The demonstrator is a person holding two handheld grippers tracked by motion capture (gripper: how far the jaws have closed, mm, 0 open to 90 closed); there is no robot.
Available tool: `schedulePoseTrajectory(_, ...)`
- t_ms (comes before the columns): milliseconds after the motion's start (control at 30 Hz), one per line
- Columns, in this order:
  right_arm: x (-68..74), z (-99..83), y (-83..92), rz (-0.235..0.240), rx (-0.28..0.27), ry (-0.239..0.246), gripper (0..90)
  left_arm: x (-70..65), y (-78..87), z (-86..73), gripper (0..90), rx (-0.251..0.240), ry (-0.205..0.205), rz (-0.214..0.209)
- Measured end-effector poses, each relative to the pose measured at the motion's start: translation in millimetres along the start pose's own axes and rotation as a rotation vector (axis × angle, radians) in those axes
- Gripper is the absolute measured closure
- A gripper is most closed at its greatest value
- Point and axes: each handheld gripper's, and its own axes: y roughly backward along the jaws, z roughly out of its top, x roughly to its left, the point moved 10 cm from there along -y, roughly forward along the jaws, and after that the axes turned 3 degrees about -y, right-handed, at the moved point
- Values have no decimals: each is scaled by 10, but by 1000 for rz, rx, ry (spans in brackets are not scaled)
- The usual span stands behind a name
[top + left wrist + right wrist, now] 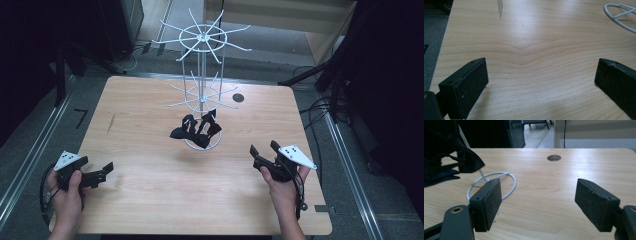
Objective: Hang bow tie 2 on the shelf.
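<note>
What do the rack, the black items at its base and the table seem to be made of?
Rack: thin bent wire, probably metal with a glossy white coating, going by its slim spokes and rings.
Black items: soft matte fabric, judging by limp folds and straps; the exact kind is unclear.
Table: wood or wood-look laminate, light, with visible grain and a slight sheen.

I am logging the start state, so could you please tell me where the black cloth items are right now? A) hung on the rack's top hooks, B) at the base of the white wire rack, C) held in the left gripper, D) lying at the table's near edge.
B: the black cloth items sit bunched at the foot of the white wire rack, while the left gripper and right gripper are open and hold nothing.
</note>
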Motion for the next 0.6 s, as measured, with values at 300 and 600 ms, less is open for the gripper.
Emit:
schedulePoseTrajectory(300,-211,-86,77,-35,12,-15,220,2,2,0,0,0,2,1)
schedulePoseTrajectory(600,-394,-182,169,-63,27,-22,215,5,0,4,0,-6,5,2)
